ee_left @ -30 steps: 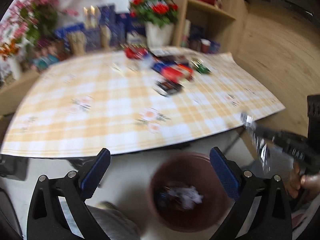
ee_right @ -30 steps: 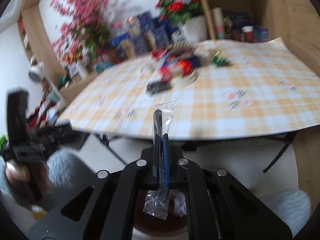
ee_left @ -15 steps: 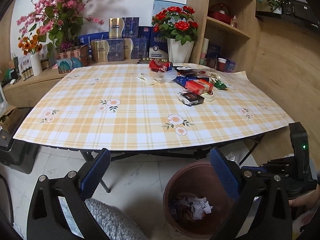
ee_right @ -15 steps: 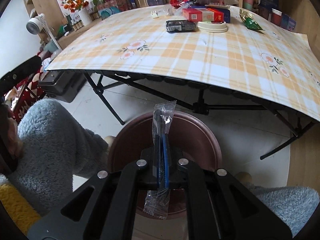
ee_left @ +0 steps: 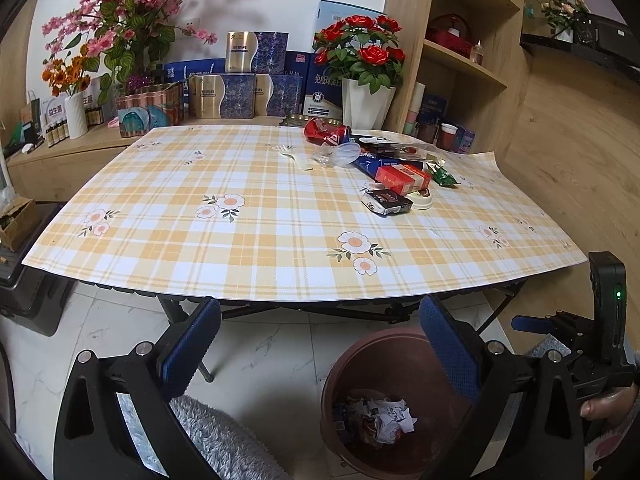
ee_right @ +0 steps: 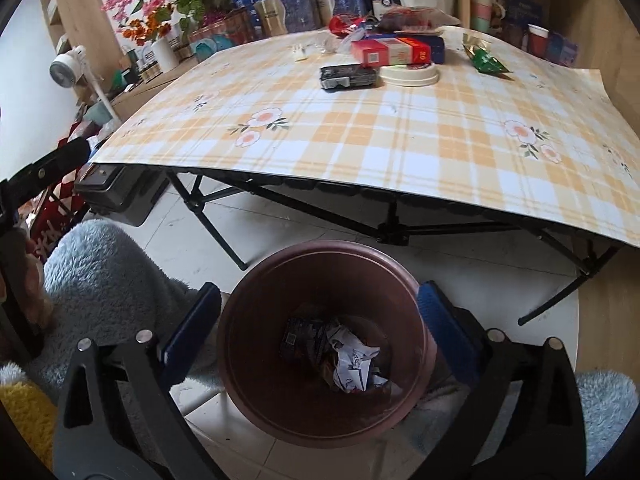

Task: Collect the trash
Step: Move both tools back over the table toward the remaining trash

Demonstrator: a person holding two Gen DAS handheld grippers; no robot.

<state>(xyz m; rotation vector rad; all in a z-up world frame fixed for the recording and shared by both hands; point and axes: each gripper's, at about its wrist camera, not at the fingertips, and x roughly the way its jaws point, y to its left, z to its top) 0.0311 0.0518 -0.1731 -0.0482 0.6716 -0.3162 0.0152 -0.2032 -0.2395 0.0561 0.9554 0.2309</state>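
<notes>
Trash [ee_left: 394,178] is lying in one cluster on the table's [ee_left: 248,240] far right part in the left wrist view: one red can, one red box, one green wrapper. The left gripper [ee_left: 320,354] is standing wide apart, empty. In the right wrist view, the right gripper [ee_right: 318,334] is opening, nothing between, over one brown bin [ee_right: 256,360] holding crumpled scraps.

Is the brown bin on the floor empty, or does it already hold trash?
It holds trash. The right wrist view looks down into the brown bin, and crumpled white paper and dark wrappers lie at the bottom.
</notes>
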